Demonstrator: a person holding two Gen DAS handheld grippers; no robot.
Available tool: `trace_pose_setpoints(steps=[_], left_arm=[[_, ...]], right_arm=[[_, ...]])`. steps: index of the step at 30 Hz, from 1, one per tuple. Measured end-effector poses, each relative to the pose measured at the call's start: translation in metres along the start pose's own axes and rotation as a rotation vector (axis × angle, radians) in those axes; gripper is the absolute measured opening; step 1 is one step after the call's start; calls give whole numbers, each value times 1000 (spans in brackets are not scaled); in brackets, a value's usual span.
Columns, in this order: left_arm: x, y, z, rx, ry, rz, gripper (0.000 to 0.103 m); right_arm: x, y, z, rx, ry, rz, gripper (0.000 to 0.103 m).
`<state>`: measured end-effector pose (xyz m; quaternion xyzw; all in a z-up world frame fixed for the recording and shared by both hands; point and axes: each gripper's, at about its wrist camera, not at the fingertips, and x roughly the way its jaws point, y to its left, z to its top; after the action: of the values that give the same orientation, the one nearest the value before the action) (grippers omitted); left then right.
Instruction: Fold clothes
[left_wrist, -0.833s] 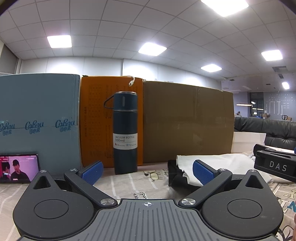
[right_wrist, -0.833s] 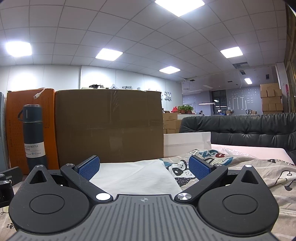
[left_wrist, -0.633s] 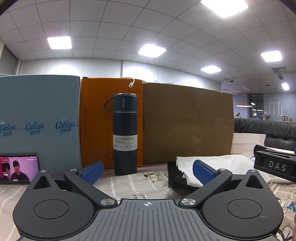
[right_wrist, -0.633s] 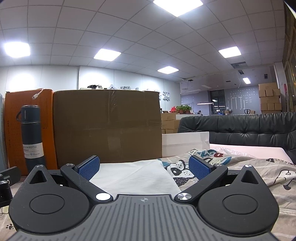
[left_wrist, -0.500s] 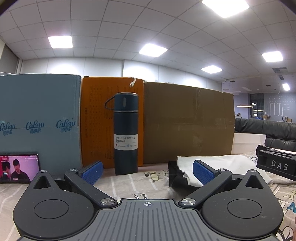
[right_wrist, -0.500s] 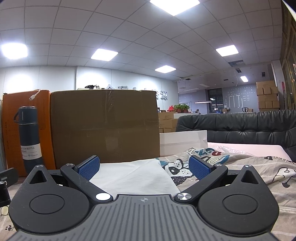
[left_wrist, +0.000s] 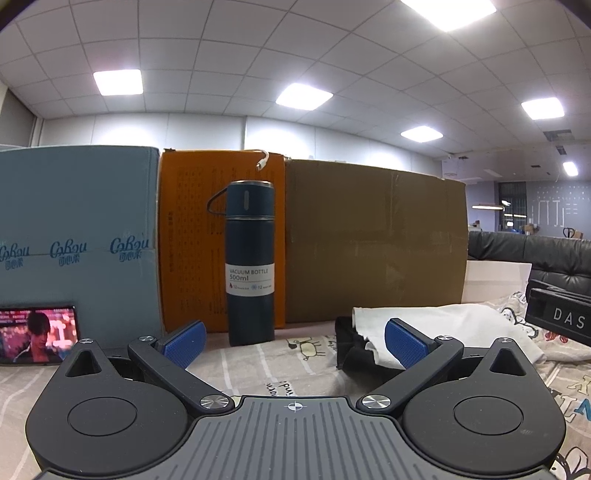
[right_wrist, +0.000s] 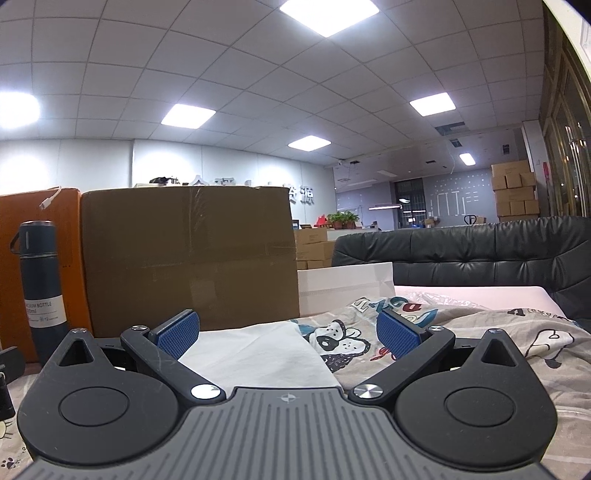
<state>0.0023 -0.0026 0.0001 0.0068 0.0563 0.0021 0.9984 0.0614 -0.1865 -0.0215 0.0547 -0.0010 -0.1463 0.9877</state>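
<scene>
Nearest: left hand-held gripper (left_wrist: 293, 341), jaws spread wide, nothing between the blue pads; it hovers low over the printed sheet (left_wrist: 258, 369) that covers the bench. Right hand-held gripper (right_wrist: 286, 332), likewise spread wide and empty, poised above the white garment (right_wrist: 258, 358).

Next: white garment, lying flat on the printed sheet straight ahead of the right hand-held gripper, one edge running diagonally. In the left wrist view its left end drapes over a dark garment (left_wrist: 347, 343), bunched beneath it. Neither piece is gripped.

Middle ground: dark blue vacuum bottle (left_wrist: 250, 262), upright, just in front of an orange box (left_wrist: 192, 240). Phone (left_wrist: 37, 334) with a lit screen, propped at the foot of a blue-grey box (left_wrist: 74, 221).

Far: brown cardboard box (right_wrist: 188, 258), white box (right_wrist: 345, 291), black sofa (right_wrist: 480, 254), stacked cartons behind.

Status, as judged: whether the white garment is already folded cannot be told from this low angle. The dark garment looks unfolded. No grasp has begun; most or all of the folding appears to remain.
</scene>
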Motion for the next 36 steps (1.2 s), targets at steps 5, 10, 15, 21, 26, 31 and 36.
trace_pose_setpoints(steps=[5,10,15,21,26,31,36], left_arm=[[1,2,0,-8,11,-6,103],[2,2,0,-8,12,-16,103],[2,3,0,-8,6,-26,103],[1,5,0,-22,10,1,103],[-4,5,0,-24,-11,16,103],[-10,3,1,-14,-46,22,103],[-12,3,1,-12,-55,31,103]], right_arm=[[-2,-3,1,13,-10,-11,103],[-5,-3,1,11,-29,-14,103],[-6,-3,1,7,-34,-12,103],[-11,-4,2,24,-47,-9,103],[-19,-5,3,41,-62,-14,103],[-25,-9,4,72,-71,0,103],[-30,-12,3,100,-89,20,103]])
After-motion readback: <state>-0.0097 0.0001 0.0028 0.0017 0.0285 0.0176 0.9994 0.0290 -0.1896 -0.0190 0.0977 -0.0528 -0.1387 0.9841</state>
